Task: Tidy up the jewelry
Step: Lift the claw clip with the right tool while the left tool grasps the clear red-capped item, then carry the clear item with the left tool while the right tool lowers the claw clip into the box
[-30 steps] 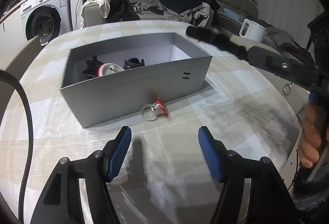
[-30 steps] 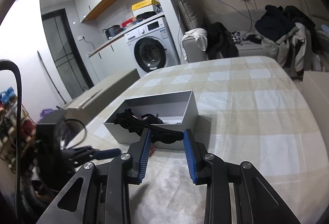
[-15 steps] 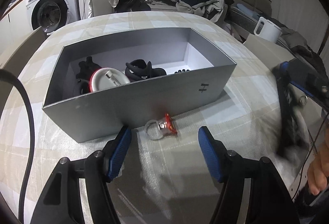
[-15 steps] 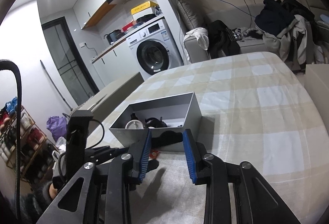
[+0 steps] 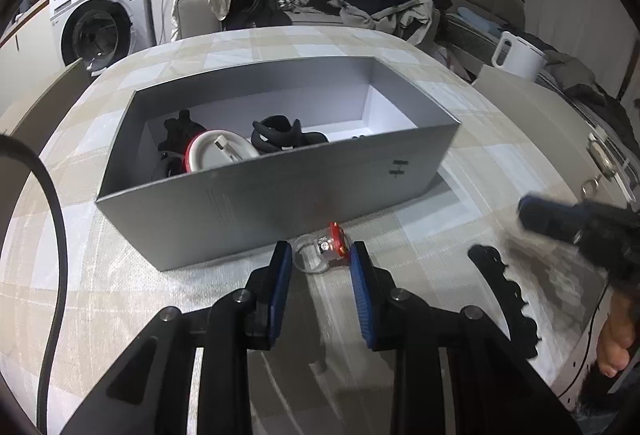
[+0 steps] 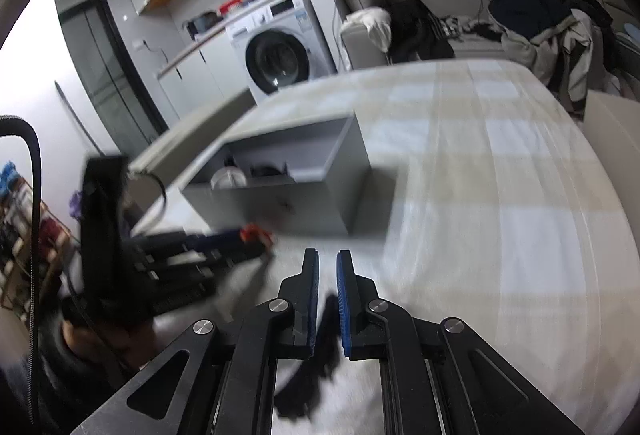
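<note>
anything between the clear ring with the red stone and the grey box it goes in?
Only the box's own near wall, right behind the ring. The box is open-topped, so the left gripper, closing on the ring, would have to lift it over.

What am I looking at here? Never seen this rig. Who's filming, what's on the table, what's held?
There is no robot. A person holds a two-finger tool in each hand, and each carries a fisheye camera looking forward along its fingers. One picture comes from the left tool, the other from the right tool. On the checked table stands an open grey box with dark accessories inside. The left tool's jaws have just been closing on a clear ring with a red piece, which sits between the pads in front of the box. The right tool is shut. A black bumpy strip lies on the table by it; I cannot tell whether it is pinched.
</note>
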`<act>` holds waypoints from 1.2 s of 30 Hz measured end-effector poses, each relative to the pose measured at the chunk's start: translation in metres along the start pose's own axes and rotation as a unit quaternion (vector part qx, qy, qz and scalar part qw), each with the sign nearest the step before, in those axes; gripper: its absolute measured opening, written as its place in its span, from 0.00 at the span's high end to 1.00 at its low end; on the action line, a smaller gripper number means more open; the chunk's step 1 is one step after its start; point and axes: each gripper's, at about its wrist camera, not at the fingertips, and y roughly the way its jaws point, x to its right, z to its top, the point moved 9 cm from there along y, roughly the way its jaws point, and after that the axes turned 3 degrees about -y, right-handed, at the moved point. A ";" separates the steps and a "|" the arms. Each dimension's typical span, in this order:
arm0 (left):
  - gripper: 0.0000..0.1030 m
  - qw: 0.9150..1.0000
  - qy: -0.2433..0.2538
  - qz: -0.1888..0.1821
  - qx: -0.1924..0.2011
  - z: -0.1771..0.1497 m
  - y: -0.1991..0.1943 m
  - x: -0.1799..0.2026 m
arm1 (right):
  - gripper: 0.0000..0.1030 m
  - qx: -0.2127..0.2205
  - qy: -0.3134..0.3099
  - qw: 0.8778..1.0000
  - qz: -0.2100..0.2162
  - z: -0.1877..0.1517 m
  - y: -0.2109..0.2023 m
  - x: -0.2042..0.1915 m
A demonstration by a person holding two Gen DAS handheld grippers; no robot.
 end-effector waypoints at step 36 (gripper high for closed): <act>0.77 0.998 -0.011 -0.016 0.054 0.004 -0.036 -0.015 | 0.91 0.031 -0.039 0.999 -0.002 0.004 -0.004 -0.018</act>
